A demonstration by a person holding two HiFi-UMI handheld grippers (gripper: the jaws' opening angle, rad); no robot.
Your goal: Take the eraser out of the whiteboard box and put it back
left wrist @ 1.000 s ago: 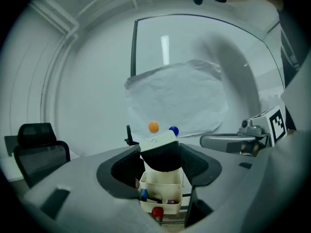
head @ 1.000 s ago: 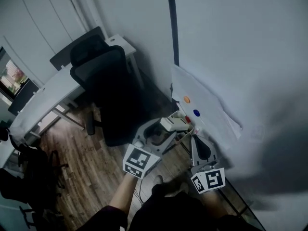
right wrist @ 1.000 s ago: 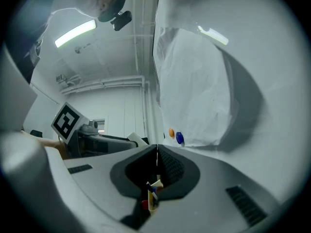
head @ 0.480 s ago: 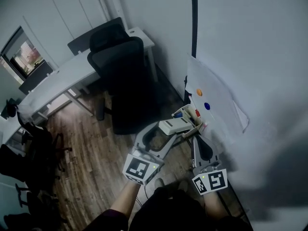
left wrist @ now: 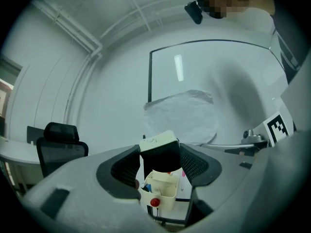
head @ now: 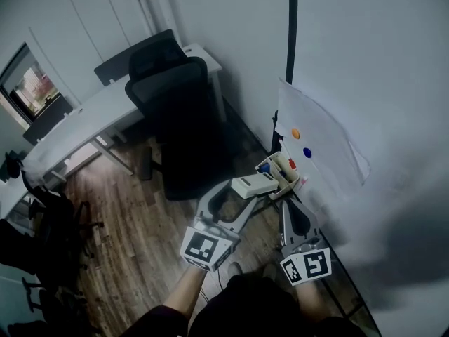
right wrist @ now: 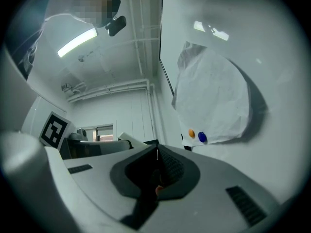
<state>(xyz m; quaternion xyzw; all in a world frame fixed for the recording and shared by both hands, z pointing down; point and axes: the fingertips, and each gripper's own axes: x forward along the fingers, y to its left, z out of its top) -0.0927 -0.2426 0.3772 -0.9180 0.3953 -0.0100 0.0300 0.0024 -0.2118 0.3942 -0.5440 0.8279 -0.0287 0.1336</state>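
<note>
Gripping eraser (left wrist: 159, 148); left gripper (left wrist: 160, 154)

The left gripper (head: 242, 190), clamped on the white rectangular eraser (head: 256, 184), has drawn it left, seemingly clear of the small white plastic whiteboard box (left wrist: 165, 188).

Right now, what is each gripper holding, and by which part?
The left gripper holds the eraser, pads pressing its two opposite sides. The right gripper is shut, holding nothing.
</note>
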